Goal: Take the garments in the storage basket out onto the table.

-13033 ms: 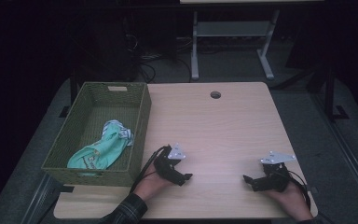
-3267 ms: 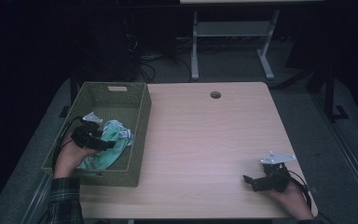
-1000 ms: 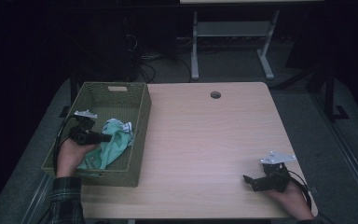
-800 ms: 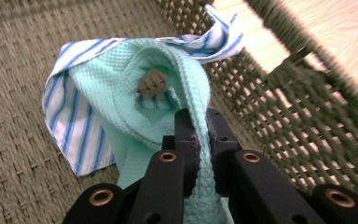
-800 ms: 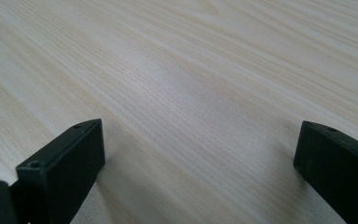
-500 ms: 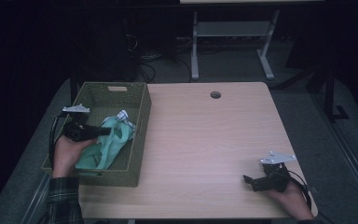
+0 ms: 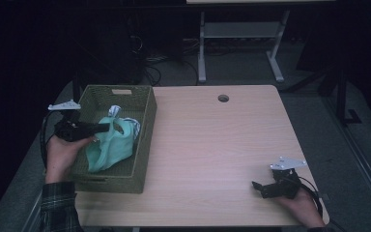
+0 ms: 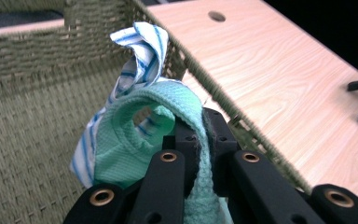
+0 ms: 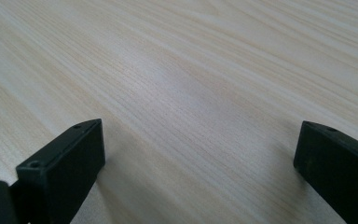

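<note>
A mint-green cloth (image 7: 110, 145) (image 8: 135, 144) hangs from my left gripper (image 7: 107, 127) (image 8: 200, 135), which is shut on a fold of it above the woven green basket (image 7: 145, 145) (image 8: 23, 107) at the table's left. A white cloth with blue stripes (image 7: 115, 112) (image 8: 142, 56) rises with the green one, tangled in it. The green cloth's lower end still lies in the basket. My right gripper (image 7: 258, 187) (image 9: 196, 154) rests on the table near the front right corner, jaws wide apart with bare wood between them.
The light wooden table (image 7: 212, 145) has a round cable hole (image 7: 223, 98) near its far edge. A white desk frame (image 7: 241, 43) and cables stand on the dark floor beyond the table.
My left gripper has lifted and drawn back to the left, pulling the green cloth and the striped cloth up out of the basket. The right gripper has kept still.
</note>
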### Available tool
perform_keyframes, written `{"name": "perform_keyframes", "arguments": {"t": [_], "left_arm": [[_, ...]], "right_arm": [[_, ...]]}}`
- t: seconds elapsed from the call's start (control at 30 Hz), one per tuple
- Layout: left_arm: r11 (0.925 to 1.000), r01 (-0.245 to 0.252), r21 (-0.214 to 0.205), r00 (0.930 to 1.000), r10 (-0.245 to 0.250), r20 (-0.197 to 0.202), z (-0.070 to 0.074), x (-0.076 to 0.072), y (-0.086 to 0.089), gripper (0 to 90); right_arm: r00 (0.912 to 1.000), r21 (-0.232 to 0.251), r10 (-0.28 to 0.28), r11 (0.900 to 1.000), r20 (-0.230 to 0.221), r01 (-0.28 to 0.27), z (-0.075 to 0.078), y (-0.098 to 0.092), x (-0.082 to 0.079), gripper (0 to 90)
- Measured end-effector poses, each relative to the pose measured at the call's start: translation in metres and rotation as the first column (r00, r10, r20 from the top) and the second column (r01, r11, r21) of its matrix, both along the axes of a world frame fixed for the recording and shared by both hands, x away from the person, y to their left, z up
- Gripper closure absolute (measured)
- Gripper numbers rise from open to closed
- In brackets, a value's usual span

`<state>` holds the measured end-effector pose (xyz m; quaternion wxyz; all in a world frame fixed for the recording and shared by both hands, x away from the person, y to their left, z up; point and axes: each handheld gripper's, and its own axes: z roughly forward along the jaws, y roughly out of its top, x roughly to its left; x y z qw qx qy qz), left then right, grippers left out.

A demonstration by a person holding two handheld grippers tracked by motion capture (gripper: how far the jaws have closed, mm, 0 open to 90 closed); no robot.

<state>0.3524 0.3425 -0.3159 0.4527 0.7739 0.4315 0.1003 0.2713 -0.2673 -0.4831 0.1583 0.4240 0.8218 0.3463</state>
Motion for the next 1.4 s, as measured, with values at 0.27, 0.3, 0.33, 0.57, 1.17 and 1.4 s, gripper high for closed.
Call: {"name": "perform_keyframes", "arguments": {"t": [0.27, 0.3, 0.33, 0.57, 1.17, 1.4], "left_arm": [[0.9992, 0.025, -0.03, 0.9984, -0.024, 0.051, 0.02, -0.005, -0.005, 85.3], [0.9992, 0.029, -0.029, 0.9981, -0.027, 0.056, 0.023, -0.006, -0.006, 85.3], [0.9992, 0.03, -0.026, 0.9978, -0.029, 0.061, 0.025, -0.007, -0.007, 85.3], [0.9983, 0.052, -0.028, 0.9936, -0.049, 0.102, 0.046, -0.009, -0.014, 85.3], [0.9874, 0.14, -0.074, 0.977, -0.125, 0.173, 0.084, -0.011, -0.034, 85.4], [0.981, 0.171, -0.092, 0.9703, -0.151, 0.189, 0.092, -0.009, -0.047, 85.5]], "right_arm": [[1.0, 0.0, 0.0, 1.0, 0.001, 0.0, 0.0, 0.0, 0.0, 1.4], [1.0, 0.0, 0.0, 1.0, 0.001, 0.0, 0.0, 0.0, 0.0, 1.4], [1.0, 0.0, 0.0, 1.0, 0.001, 0.0, 0.0, 0.0, 0.0, 1.4], [1.0, 0.001, -0.002, 1.0, -0.001, 0.002, 0.0, 0.0, 0.0, 1.4], [1.0, 0.002, -0.003, 1.0, -0.005, 0.003, 0.0, 0.0, 0.0, 1.4], [1.0, 0.002, -0.002, 1.0, -0.004, 0.002, 0.0, 0.0, 0.0, 1.4]]}}
